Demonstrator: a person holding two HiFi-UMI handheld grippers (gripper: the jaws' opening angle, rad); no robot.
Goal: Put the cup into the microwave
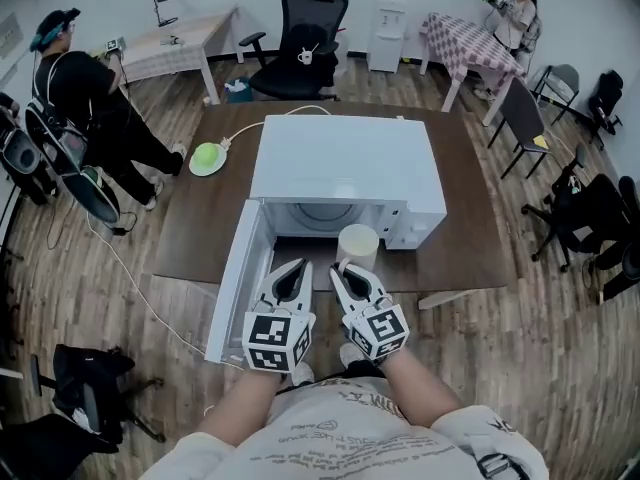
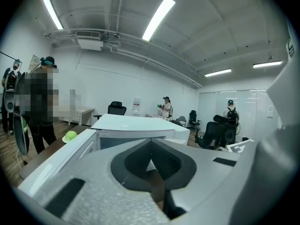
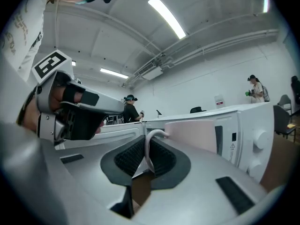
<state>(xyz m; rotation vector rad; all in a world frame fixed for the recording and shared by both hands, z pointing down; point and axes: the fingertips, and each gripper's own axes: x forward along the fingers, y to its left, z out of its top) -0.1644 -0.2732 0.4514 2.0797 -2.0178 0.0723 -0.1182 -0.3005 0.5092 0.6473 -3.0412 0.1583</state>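
Note:
A white microwave [image 1: 345, 163] stands on a brown table [image 1: 470, 238], its door [image 1: 240, 278] swung open to the left and the cavity [image 1: 325, 216] showing. A pale cup [image 1: 357, 241] hangs in front of the opening, near its right side. My right gripper [image 1: 346, 266] is shut on the cup's thin handle [image 3: 149, 146]; the cup body [image 3: 201, 134] sits just beyond the jaws. Beside it on the left, my left gripper [image 1: 298, 266] is shut with nothing in it, pointing at the microwave [image 2: 136, 125] between the door and the cup.
A green object [image 1: 208, 158] with a white cable lies on the table's far left. A black office chair [image 1: 300, 38] stands behind the table, more chairs [image 1: 590, 218] at the right. People stand at the far left [image 1: 80, 98] and far right [image 1: 515, 13].

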